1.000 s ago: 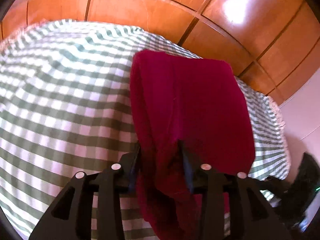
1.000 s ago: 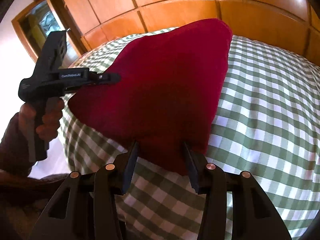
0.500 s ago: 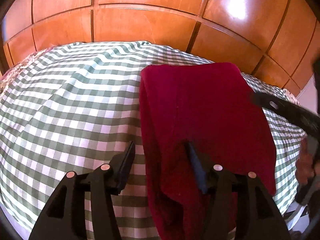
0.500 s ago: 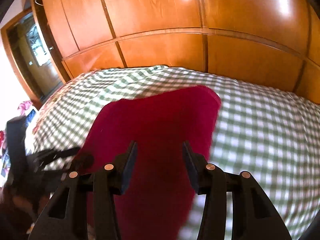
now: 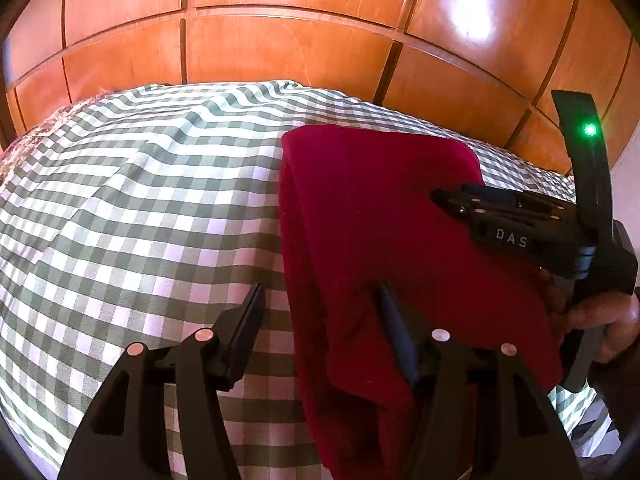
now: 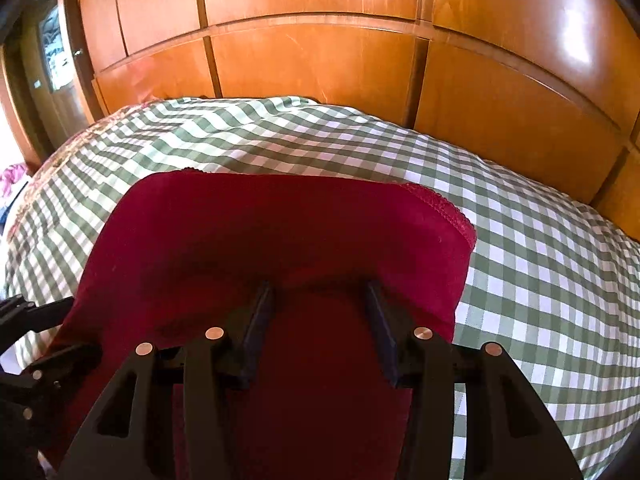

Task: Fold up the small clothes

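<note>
A dark red cloth (image 5: pixel 380 216) lies folded on the green checked bedspread (image 5: pixel 140 200). My left gripper (image 5: pixel 322 312) sits at the cloth's near left edge with its jaws opening. Its left finger stands clear on the bedspread, and the cloth's edge lies loose against the right finger. In the right wrist view the red cloth (image 6: pixel 280 220) fills the space between the fingers of my right gripper (image 6: pixel 320 300), which is shut on a fold of it, the tips tucked under the fold. From the left wrist view, the right gripper (image 5: pixel 444 200) reaches over the cloth's right side, held by a hand (image 5: pixel 604 320).
Glossy wooden wardrobe panels (image 5: pixel 280 52) rise straight behind the bed. Bare checked bedspread spreads wide to the left of the cloth and to its right (image 6: pixel 540 260). A doorway (image 6: pixel 52 52) shows at far left in the right wrist view.
The cloth hung lifted between both grippers; now it lies folded on the bed. The right gripper swept across over it with its edge. The left gripper's jaws came apart off the cloth.
</note>
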A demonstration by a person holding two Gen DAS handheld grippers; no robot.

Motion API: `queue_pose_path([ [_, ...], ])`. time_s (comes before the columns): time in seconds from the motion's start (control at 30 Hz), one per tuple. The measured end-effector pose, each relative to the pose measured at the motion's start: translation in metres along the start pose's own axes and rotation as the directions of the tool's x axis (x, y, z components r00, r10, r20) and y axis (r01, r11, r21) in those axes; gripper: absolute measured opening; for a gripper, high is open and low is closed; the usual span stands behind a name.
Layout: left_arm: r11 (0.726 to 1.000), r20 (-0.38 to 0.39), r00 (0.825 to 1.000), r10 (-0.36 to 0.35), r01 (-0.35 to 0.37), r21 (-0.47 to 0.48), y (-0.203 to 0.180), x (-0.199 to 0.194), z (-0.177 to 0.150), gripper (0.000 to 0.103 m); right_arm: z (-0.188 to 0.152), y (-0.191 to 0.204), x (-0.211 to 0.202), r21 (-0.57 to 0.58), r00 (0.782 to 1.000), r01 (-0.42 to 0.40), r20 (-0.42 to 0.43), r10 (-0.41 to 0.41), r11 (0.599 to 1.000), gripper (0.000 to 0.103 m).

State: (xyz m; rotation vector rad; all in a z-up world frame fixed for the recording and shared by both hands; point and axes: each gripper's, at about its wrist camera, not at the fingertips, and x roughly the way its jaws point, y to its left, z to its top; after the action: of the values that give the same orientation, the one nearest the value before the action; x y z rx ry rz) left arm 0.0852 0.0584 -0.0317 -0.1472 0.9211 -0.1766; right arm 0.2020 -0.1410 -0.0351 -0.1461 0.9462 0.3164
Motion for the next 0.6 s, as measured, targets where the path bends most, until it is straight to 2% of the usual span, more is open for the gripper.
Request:
queue_pose_path([
  [0.17, 1.000, 0.004, 1.000, 0.014, -0.014, 0.004, -0.001, -0.003, -0.002, 0.063, -0.001, -0.001, -0.005, 0.017, 1.000, -0.017, 0.022, 0.016, 1.000, 0.048],
  [0.23, 1.000, 0.006, 1.000, 0.020, -0.020, 0.007, -0.002, -0.005, -0.003, 0.063, -0.001, -0.002, -0.009, 0.032, 0.999, -0.036, 0.034, 0.035, 0.999, 0.052],
  [0.27, 1.000, 0.006, 1.000, 0.023, -0.023, 0.008, -0.003, -0.006, -0.003, 0.064, -0.001, -0.002, -0.013, 0.039, 0.998, -0.052, 0.043, 0.050, 0.998, 0.058],
  [0.37, 0.999, 0.006, 0.999, 0.046, -0.046, 0.013, -0.003, -0.009, -0.005, 0.069, -0.002, 0.001, -0.026, 0.040, 0.996, -0.058, 0.076, 0.055, 0.998, 0.089],
  [0.6, 0.999, 0.014, 0.999, 0.043, -0.044, 0.013, -0.001, -0.011, -0.006, 0.071, -0.013, -0.021, -0.047, 0.152, 0.989, -0.130, 0.095, 0.116, 0.980, 0.092],
])
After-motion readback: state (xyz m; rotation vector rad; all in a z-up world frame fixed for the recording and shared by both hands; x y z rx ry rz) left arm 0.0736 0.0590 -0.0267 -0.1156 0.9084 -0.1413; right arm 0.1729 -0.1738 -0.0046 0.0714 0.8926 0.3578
